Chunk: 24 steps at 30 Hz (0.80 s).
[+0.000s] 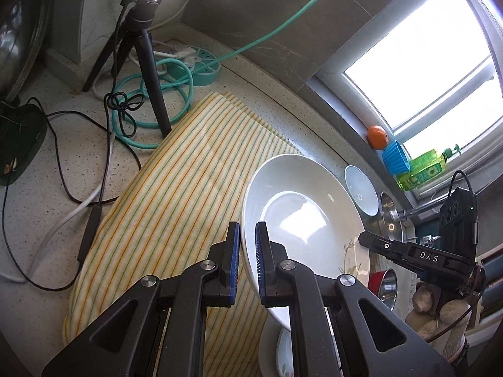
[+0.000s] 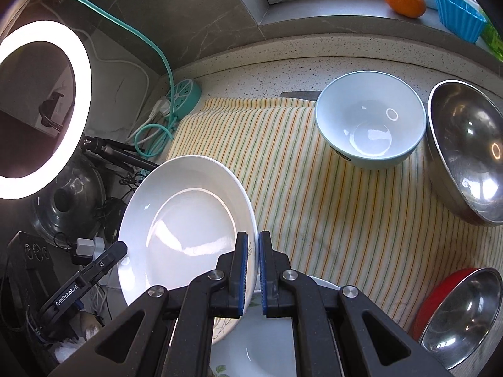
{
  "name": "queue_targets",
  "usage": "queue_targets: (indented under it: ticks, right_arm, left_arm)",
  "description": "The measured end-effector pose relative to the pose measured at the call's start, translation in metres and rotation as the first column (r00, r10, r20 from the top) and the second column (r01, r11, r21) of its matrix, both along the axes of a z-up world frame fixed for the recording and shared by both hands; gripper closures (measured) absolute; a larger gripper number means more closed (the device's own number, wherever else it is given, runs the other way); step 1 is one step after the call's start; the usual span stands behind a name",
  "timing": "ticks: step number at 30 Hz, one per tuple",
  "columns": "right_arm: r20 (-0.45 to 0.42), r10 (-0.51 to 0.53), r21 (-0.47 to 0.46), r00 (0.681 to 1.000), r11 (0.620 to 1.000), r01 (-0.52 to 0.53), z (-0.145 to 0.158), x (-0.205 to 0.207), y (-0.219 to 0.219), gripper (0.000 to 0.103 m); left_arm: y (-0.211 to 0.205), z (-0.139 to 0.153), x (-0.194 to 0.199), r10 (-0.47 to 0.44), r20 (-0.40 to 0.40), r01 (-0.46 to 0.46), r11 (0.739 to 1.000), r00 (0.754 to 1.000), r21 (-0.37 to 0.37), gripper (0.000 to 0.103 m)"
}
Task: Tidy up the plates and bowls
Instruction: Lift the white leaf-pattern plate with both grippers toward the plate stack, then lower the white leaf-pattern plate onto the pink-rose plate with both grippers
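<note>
I hold a white deep plate [image 1: 301, 207] tilted above the striped cloth [image 1: 173, 188], one gripper on each side. My left gripper [image 1: 247, 229] is shut on its near rim. In the same view my right gripper [image 1: 364, 239] clamps the opposite rim, carried by a gloved hand [image 1: 440, 311]. From the right wrist, the plate [image 2: 185, 220] sits between my right gripper's [image 2: 253, 238] shut pads, and my left gripper [image 2: 121, 249] bites the far-left rim. Under the plate lies a flower-patterned plate [image 2: 261, 345]. A light blue bowl [image 2: 371, 125] stands on the cloth.
A large steel bowl [image 2: 468, 154] and a red-sided steel bowl [image 2: 462, 314] sit at the right. A ring light [image 2: 41, 106], tripod [image 1: 151, 62], cables and a teal power strip [image 1: 204, 66] crowd the left. An orange [image 2: 404, 0] and a blue cup [image 2: 456, 19] rest on the sill.
</note>
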State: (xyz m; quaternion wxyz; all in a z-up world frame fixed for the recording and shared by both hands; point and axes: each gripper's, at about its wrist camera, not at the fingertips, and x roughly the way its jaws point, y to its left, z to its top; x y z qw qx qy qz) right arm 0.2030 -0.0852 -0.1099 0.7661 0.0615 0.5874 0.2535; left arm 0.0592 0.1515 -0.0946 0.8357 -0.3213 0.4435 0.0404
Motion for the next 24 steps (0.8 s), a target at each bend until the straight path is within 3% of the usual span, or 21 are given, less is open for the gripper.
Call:
queue_targets:
  ticks: [24]
  right_arm:
    - [0.010,-0.148,0.005,0.989,0.989,0.148,0.000,-0.057,-0.083,0.096]
  left_arm:
    - [-0.064,-0.006,-0.009,-0.167,-0.028,0.167,0.986,0.986,0.002,0.095]
